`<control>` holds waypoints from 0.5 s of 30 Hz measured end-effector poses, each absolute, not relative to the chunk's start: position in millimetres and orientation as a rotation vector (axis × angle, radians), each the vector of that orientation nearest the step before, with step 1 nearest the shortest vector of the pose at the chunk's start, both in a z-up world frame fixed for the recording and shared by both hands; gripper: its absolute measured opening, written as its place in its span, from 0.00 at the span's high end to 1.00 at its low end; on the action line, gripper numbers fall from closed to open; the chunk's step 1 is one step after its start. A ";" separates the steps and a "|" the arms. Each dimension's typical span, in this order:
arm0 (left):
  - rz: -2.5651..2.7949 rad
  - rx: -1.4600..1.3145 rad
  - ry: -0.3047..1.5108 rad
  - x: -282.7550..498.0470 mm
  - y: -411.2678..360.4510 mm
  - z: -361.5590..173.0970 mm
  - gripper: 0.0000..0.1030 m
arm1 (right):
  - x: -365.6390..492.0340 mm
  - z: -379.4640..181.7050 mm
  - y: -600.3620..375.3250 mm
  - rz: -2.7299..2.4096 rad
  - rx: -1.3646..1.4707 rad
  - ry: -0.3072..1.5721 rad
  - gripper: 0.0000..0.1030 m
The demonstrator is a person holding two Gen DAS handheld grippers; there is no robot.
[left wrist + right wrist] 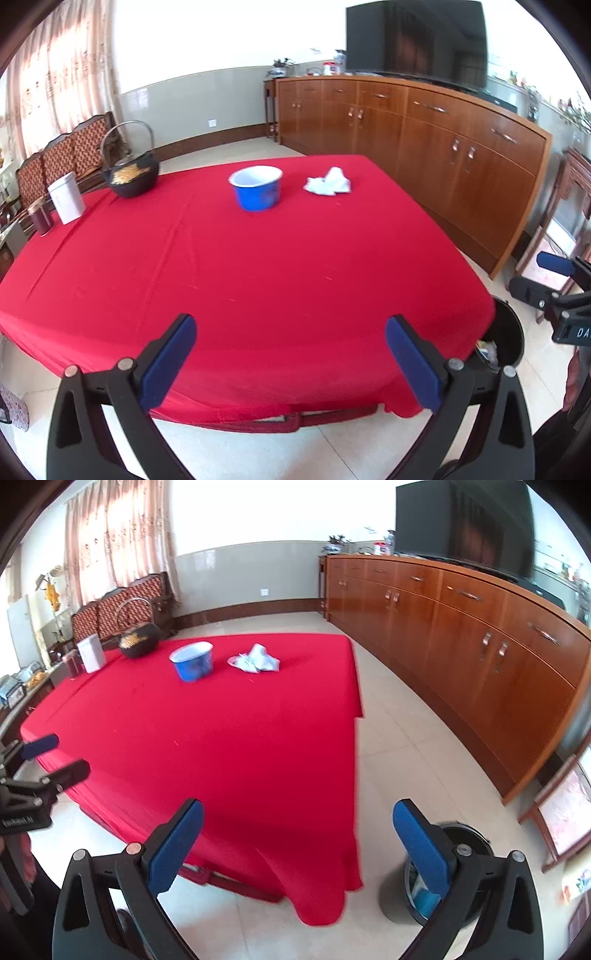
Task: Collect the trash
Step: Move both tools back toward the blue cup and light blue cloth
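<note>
Crumpled tissue [328, 181] lay upper centre of the left wrist view on the red tablecloth [240, 280], just beside the blue bowl [256, 188] but apart from it, well beyond both tools. Left gripper [291, 354] and right gripper [298, 838] hung low in their frames, spread wide and empty, probably readied for a reach. Black bin [461, 853] stood on the floor, lower right by the table's corner, likely handy for drops.

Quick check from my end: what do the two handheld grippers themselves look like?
Both match: the left gripper and right gripper have black angular plastic arms with round silver pivot bolts, each ending in two flat blue textured pads. White lettering marks the black bodies, too blurred to read.
</note>
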State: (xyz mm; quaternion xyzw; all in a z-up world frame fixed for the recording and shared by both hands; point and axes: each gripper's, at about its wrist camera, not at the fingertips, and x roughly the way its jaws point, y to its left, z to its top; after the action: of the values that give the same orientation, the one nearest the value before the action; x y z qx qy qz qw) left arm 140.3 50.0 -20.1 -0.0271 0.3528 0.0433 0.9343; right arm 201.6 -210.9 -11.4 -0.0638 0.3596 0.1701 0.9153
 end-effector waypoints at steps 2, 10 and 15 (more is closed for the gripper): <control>0.103 -0.072 0.717 144.5 62.7 -19.8 0.01 | 212.8 -9.5 -194.3 0.371 -0.136 0.739 0.00; 0.138 -0.110 0.720 179.3 104.3 -26.9 0.01 | 263.2 -8.1 -126.7 0.438 -0.213 0.743 0.00; 0.153 -0.110 0.731 212.1 123.2 -36.5 0.09 | 302.3 -15.1 -99.1 0.452 -0.248 0.750 0.00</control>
State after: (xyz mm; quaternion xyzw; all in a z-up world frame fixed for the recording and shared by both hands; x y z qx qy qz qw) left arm 212.1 123.2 -36.5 -0.0539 0.3569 0.0746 0.9296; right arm 302.3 -99.1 -15.1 -0.1196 0.3622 0.2184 0.8982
